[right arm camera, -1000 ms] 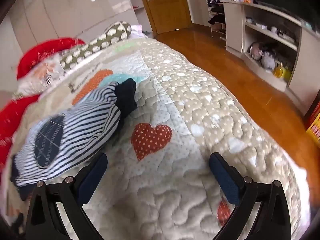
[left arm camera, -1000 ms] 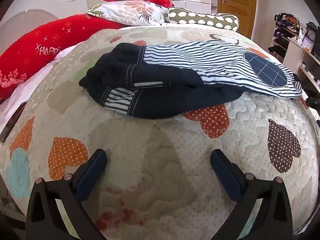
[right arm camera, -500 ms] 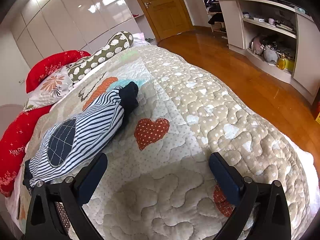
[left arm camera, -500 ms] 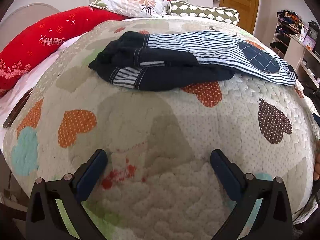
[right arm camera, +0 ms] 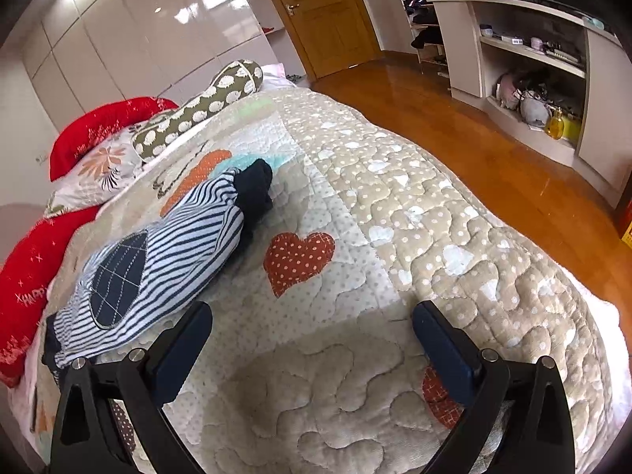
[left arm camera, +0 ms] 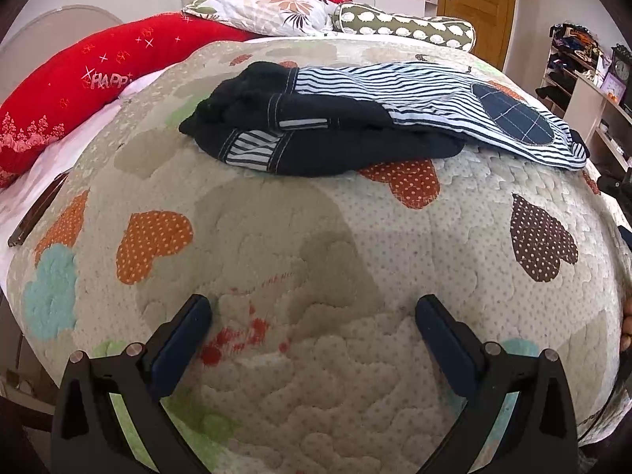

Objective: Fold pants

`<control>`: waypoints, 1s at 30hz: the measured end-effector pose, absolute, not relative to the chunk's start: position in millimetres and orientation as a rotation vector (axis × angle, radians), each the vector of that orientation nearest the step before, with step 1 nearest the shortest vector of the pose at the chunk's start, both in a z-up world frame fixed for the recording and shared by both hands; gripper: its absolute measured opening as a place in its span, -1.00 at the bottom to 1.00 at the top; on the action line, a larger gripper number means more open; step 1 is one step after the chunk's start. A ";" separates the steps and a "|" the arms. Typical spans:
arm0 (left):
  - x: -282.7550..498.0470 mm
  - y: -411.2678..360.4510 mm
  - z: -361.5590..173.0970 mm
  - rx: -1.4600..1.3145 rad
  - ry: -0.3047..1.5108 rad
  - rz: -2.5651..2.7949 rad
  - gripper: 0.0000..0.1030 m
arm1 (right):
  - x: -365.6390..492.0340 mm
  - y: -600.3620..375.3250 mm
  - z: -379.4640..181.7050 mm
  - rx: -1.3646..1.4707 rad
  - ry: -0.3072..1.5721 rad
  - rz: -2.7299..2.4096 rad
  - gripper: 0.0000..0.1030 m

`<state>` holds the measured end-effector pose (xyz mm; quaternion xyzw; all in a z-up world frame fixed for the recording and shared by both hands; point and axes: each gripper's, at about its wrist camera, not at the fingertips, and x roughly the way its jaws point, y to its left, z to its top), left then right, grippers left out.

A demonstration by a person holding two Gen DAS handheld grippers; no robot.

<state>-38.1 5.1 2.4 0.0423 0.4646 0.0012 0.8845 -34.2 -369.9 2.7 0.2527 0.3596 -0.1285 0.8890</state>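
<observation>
Left wrist view, left to right. Long red pillow (left arm camera: 75,91) along far-left bed edge, white "HAPPY" lettering partly legible. Floral pillow (left arm camera: 272,12) and green spotted bolster (left arm camera: 403,27) at head of bed. Quilt (left arm camera: 316,256) with heart patches over whole mattress. Pants (left arm camera: 355,126) lying across quilt in upper centre: dark waistband end bunched at left, striped leg with oval dark patch running out to right edge of bed. Orange heart patch just in front of pants, partly under them. Wooden door (left arm camera: 478,4) beyond, shelving at far right. Left gripper (left arm camera: 314,339) low at near end of quilt, blue pads spread wide, nothing between them, well apart from pants.

Right wrist view, left to right. Same red pillow (right arm camera: 23,284) at left edge, floral pillow (right arm camera: 98,170) and bolster (right arm camera: 205,110) behind. Pants (right arm camera: 166,260) lengthwise on left half of quilt (right arm camera: 434,237), striped leg nearest, dark cuff at far end. Red heart patch just right of pants. Right gripper (right arm camera: 312,343) over near quilt, fingers spread wide and empty; left finger tip (right arm camera: 185,339) overlapping striped hem in view, contact not determinable. Wooden floor (right arm camera: 493,150) and open shelves (right arm camera: 533,79) at right.
</observation>
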 end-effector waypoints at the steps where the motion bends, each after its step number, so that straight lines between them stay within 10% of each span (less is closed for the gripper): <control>1: -38.3 3.8 3.6 0.111 0.974 0.009 1.00 | -34.1 -369.7 2.7 0.521 0.750 -0.270 0.99; 30: -23.8 23.8 66.1 0.002 0.815 -0.137 0.99 | -29.1 -363.2 3.6 0.473 0.768 -0.275 0.99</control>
